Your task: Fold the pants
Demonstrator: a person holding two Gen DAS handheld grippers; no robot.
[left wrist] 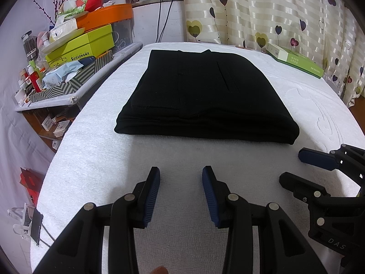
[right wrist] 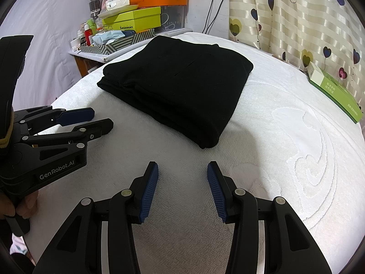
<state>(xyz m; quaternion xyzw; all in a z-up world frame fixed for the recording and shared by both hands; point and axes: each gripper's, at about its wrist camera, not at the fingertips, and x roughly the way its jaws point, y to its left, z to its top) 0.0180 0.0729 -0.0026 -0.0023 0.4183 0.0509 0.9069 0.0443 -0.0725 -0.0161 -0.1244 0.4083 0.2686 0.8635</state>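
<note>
Black cloth: we see the pants (left wrist: 205,93) folded into one compact rectangle, lying flat on the white towel cover (left wrist: 95,159) of the table, at 12 o'clock from both grippers.
Layers: several folded edges are stacked on the near side, so we judge the folding is nearly finished or finished.
Left gripper (left wrist: 181,173): its jaws are spread, nothing is between them, and it hovers just short of the near edge of the bundle.
Right gripper (right wrist: 182,170): its jaws are also spread and empty, and the near corner of the bundle is at about 12 o'clock from it.
Both together: in the left wrist view the right gripper sits at 3 o'clock; in the right wrist view the left one sits at 9 o'clock.
Step in hand: we think it is the checking and letting go, or one last tidy of the stack.
How to do it well: we should keep the jaws apart and low, press the top layer lightly if it lifts, and not drag the near edge, because the layers can slide.
Risk: a pad that catches the fold can open the stack again.
Count of pants: one.
Count of grippers: two.
Count of green boxes: one flat green box (left wrist: 296,60) at 2 o'clock on the table.
Count of side shelf: one cluttered shelf (left wrist: 75,91) at 10 o'clock; its small items are too many to count.
</note>
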